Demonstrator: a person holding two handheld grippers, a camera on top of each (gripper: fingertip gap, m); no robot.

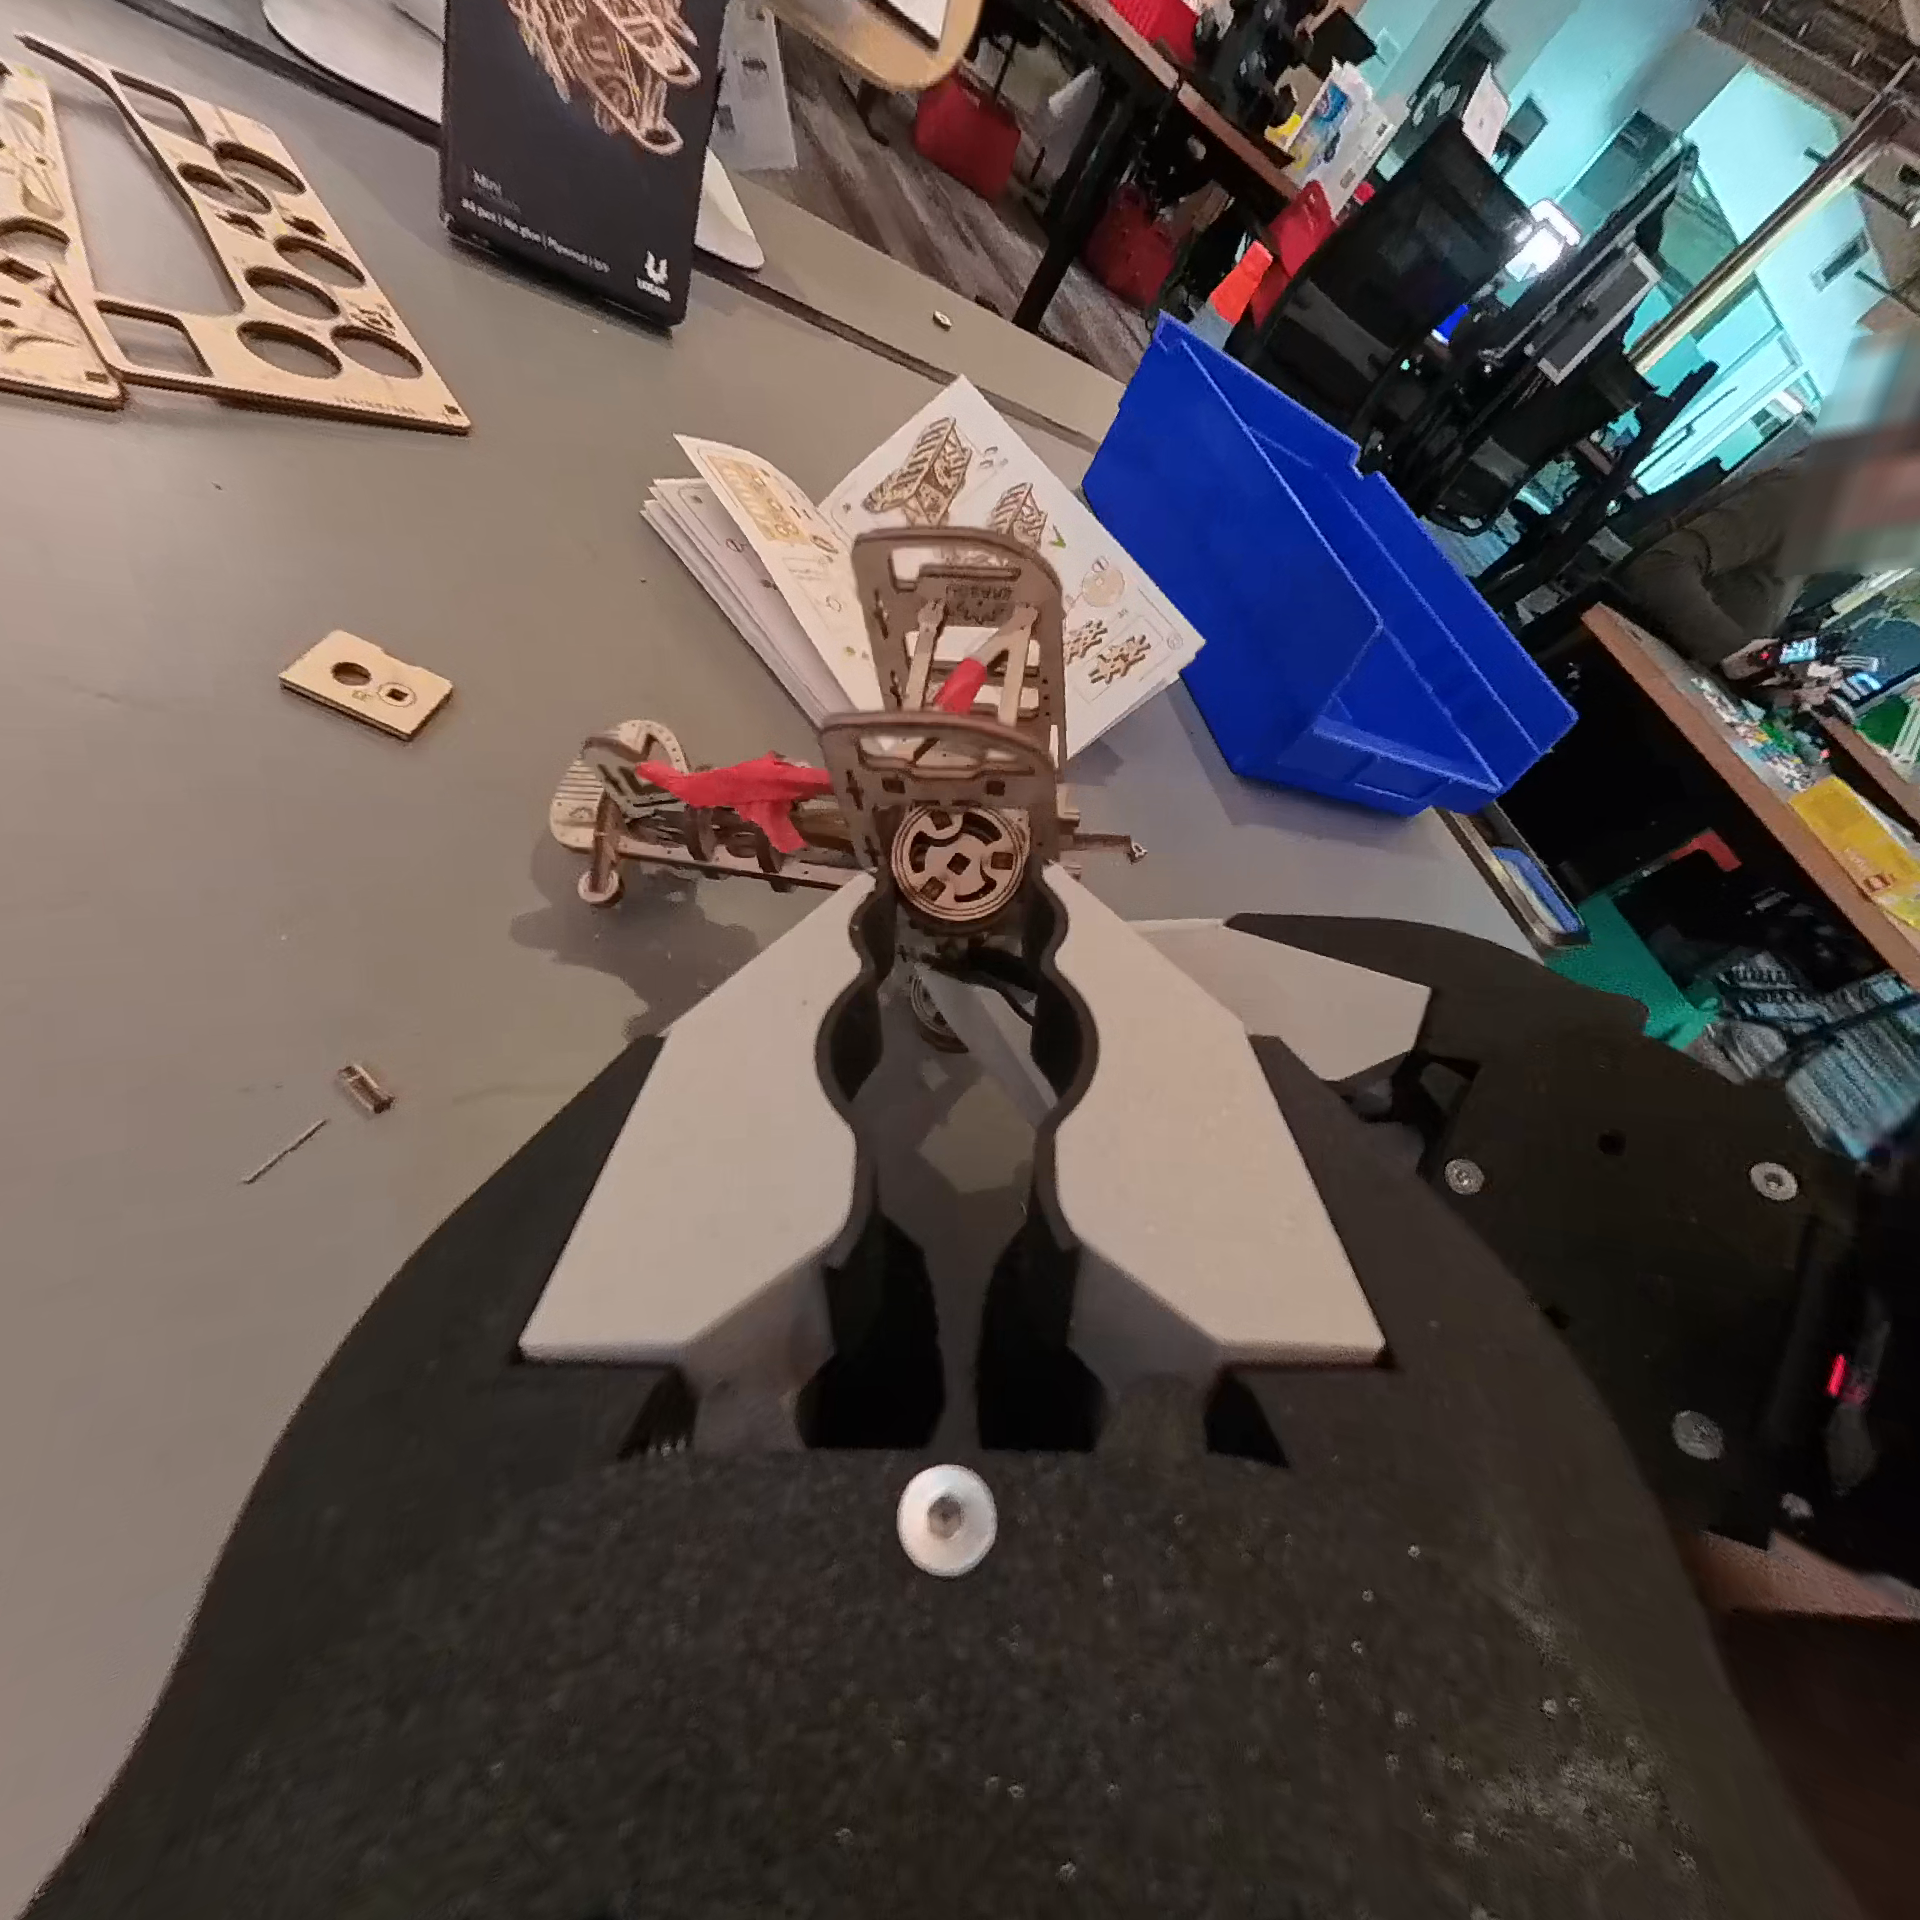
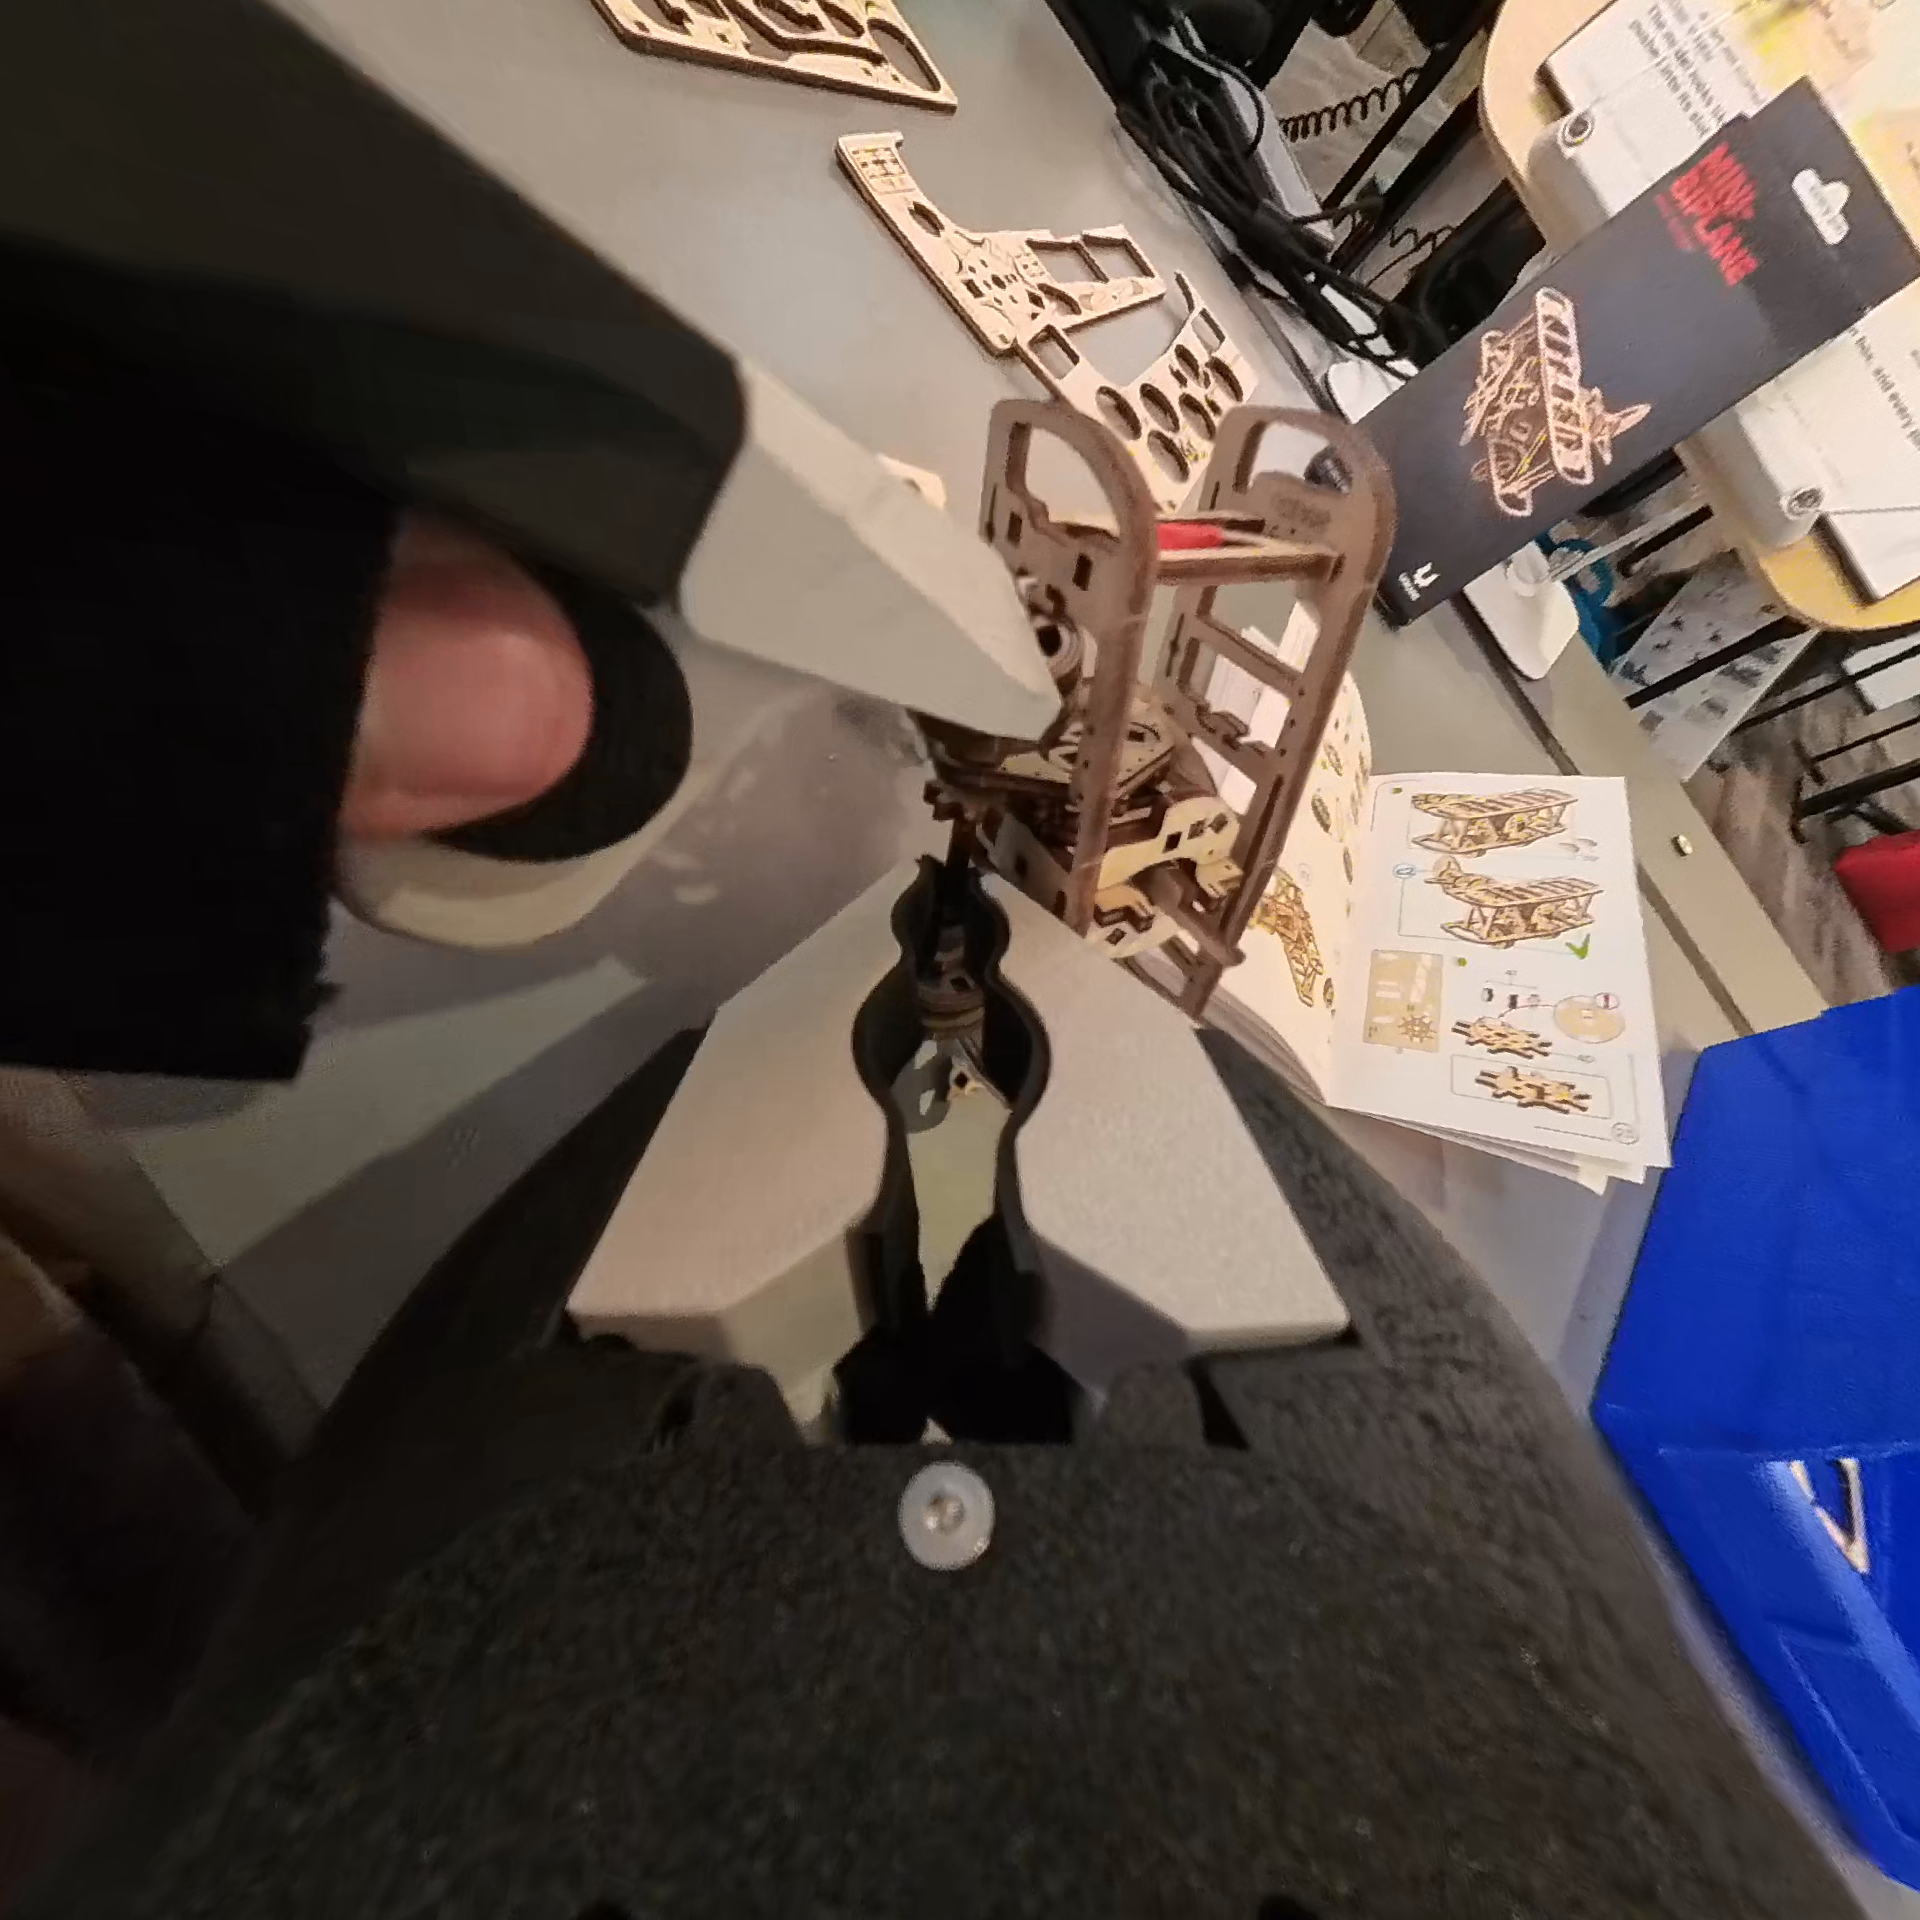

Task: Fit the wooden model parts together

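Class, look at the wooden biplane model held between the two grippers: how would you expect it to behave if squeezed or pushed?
The wooden biplane model is probably fragile: its wings are thin open frames that could crack under a hard squeeze. It looks light for its size, being mostly gaps. With the left gripper pinching only its round nose, it may pivot if pushed.

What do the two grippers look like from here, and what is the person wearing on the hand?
Both the left gripper and the right gripper have pale grey angular fingers with dark wavy inner edges, on speckled black bodies with a silver screw in the middle. A black sleeve or glove covers the hand.
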